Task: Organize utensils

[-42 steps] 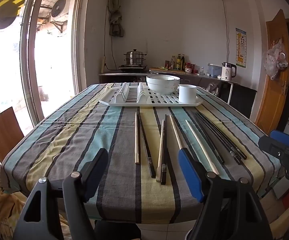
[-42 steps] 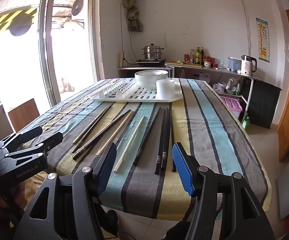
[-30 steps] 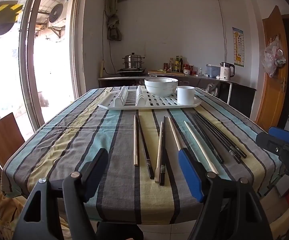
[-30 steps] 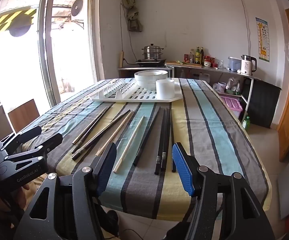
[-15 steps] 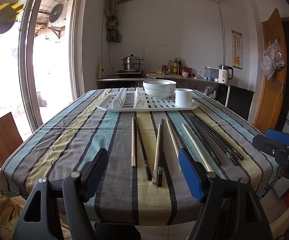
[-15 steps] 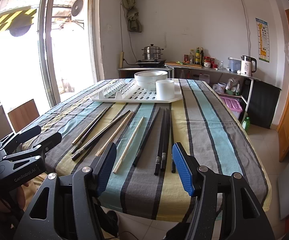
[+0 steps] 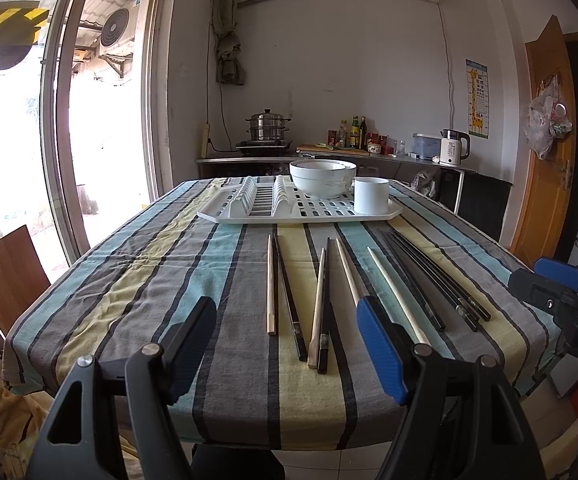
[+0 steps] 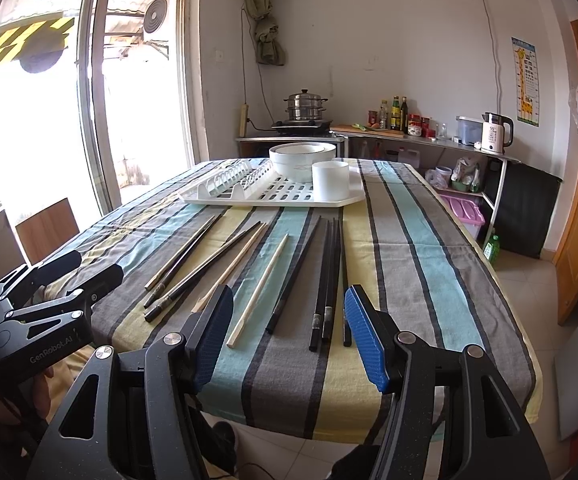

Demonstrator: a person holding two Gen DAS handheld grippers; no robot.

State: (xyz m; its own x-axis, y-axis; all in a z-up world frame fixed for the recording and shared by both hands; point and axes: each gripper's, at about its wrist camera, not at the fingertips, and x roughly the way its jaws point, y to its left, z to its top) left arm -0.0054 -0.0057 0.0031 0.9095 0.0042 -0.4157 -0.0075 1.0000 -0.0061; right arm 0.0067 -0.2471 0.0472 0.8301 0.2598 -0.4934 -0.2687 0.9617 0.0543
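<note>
While nothing is held yet, the big striped tabletop [image 7: 161, 264] can be seen with everything laid out on it. It is covered by a cloth, and the cloth could be pulled into folds if a gripper is pushed down too hard. Then the sticks would roll.

At the far end a white drying rack [image 7: 301, 210] is set, with a white bowl [image 7: 323, 178] and a white cup [image 8: 330, 181] standing on it. The cup may be meant for the sticks, though this cannot be known. It looks light, so it could be knocked over if a stick is dropped in at a slant.

Closer in, the chopsticks [image 7: 323, 292] are spread in a row, some pale wood and some black. The black chopsticks [image 8: 329, 276] are packed tight side by side, so two could be picked up when only one is wanted. All the sticks are thin and lie flat, so one could slip out or be flicked away if it is pinched near its end.

The left gripper [image 7: 287, 344] is held wide open over the near edge, with nothing in it. The right gripper [image 8: 289, 336] is also wide open and holds nothing. Both are close together, so they could be bumped.
</note>
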